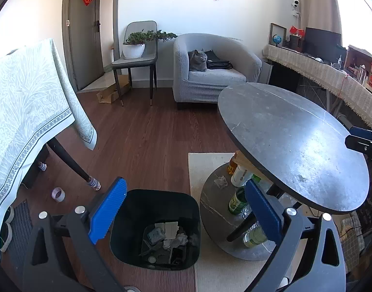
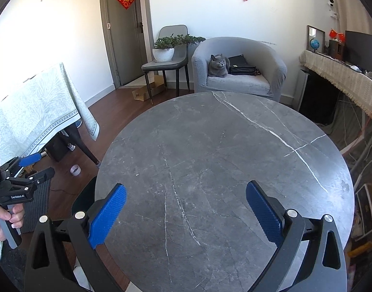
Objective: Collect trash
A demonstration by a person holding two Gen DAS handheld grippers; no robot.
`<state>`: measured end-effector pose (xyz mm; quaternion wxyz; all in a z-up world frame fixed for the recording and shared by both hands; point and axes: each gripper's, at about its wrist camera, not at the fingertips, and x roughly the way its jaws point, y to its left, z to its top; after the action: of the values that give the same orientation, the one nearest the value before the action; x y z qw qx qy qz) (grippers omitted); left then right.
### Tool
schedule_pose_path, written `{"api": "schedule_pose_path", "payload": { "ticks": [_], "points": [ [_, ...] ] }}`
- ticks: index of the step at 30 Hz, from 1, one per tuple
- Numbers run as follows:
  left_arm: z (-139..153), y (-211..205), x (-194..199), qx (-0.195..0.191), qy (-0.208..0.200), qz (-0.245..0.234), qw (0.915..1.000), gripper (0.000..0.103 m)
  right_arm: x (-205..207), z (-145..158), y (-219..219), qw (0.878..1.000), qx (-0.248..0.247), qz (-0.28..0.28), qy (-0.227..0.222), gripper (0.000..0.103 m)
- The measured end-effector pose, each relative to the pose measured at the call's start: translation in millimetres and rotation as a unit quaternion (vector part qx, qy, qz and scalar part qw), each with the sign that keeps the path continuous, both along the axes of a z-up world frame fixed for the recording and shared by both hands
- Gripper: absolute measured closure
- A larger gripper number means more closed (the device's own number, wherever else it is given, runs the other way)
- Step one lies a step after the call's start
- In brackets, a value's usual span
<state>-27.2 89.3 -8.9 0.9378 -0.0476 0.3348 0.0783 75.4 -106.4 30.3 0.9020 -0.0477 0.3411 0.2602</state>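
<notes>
Home living room, grey armchair (image 2: 239, 73) with cat (image 2: 218, 65), potted plant (image 2: 165, 46), round marble table (image 2: 222, 170)

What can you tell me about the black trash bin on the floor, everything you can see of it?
The black trash bin is a rounded-square, plastic-looking tub, upright and lidless on the wood floor, beside the round table's lower shelf and the pale rug's edge. Inside lie crumpled white paper, a flat white sheet, a grey wad and dark scraps, filling only the bottom. The left hand-held gripper hovers open above it, holding nothing.
</notes>
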Motion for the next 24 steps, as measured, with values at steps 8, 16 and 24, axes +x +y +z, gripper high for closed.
{"api": "schedule_pose_path", "payload": {
  "ticks": [8, 16, 24],
  "points": [
    [1.0, 3.3, 0.8, 0.001, 0.001, 0.009, 1.0000, 0.004, -0.1, -0.7, 3.0, 1.000, -0.001, -0.001, 0.003, 0.004],
    [3.6, 4.5, -2.0, -0.001, -0.007, 0.011, 0.9999, 0.004, -1.3, -1.5, 4.1, 1.000, -0.001, 0.002, 0.003, 0.004],
    [2.6, 5.5, -1.6, -0.004, -0.003, 0.011, 0.9999, 0.004, -0.3, -2.1, 3.8, 1.000, -0.001, 0.001, 0.004, 0.004]
  ]
}}
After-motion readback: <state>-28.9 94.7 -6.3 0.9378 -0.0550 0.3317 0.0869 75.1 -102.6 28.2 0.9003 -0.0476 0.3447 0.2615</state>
